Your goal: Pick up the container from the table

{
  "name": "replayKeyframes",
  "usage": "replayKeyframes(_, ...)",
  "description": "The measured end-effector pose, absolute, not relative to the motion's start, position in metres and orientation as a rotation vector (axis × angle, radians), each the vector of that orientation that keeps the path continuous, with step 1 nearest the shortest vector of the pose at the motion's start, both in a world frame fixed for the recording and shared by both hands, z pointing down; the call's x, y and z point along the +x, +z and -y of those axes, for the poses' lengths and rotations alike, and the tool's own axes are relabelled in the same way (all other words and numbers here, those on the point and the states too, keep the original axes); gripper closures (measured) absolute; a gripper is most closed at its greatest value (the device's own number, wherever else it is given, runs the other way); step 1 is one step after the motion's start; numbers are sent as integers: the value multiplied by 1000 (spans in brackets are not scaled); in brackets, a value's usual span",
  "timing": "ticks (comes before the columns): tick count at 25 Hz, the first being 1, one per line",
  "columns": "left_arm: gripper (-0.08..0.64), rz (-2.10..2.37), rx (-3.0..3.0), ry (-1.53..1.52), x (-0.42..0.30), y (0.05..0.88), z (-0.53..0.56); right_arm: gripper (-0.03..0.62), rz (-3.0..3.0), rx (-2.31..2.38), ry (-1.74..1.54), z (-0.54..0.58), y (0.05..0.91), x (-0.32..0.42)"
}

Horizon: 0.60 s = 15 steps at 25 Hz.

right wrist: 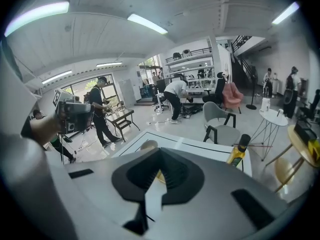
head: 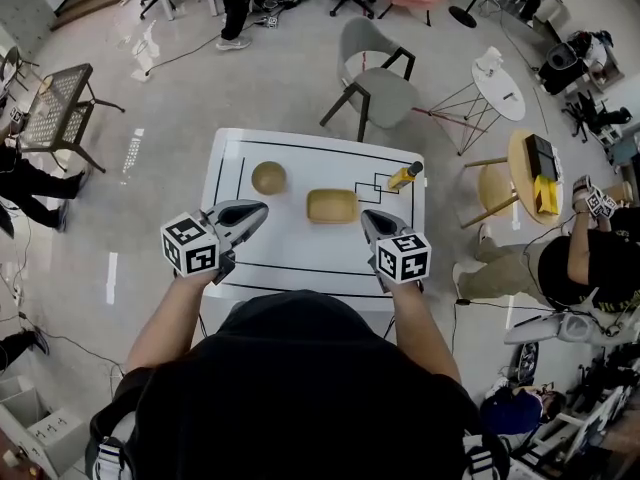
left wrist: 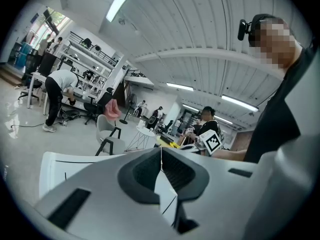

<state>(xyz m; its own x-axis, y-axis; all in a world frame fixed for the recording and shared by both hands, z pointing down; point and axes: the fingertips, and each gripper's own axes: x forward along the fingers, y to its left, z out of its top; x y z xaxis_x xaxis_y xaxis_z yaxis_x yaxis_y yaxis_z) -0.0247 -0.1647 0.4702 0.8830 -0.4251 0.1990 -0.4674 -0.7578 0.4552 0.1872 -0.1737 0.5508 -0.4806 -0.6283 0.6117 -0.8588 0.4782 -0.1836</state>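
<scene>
A tan rectangular container [head: 332, 205] lies in the middle of the white table [head: 300, 258]. My left gripper [head: 256, 210] hovers over the table to the container's left, apart from it, with its jaws meeting in a thin seam and nothing between them. My right gripper [head: 369, 217] hangs just right of the container, shut and empty. In the right gripper view only a sliver of the container [right wrist: 158, 176] shows past the shut jaws. The left gripper view looks level across the table [left wrist: 55, 166] and does not show the container.
A round tan bowl [head: 268, 177] sits left of the container and a yellow bottle with a black cap [head: 404, 175] stands at the far right corner. A grey chair [head: 375, 78] stands behind the table. People stand around the room.
</scene>
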Motion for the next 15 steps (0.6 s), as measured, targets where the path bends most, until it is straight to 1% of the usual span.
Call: replayKeyframes(15,549,689,2500,117,-20,482,164,584,2210,1139,728,176,593,191)
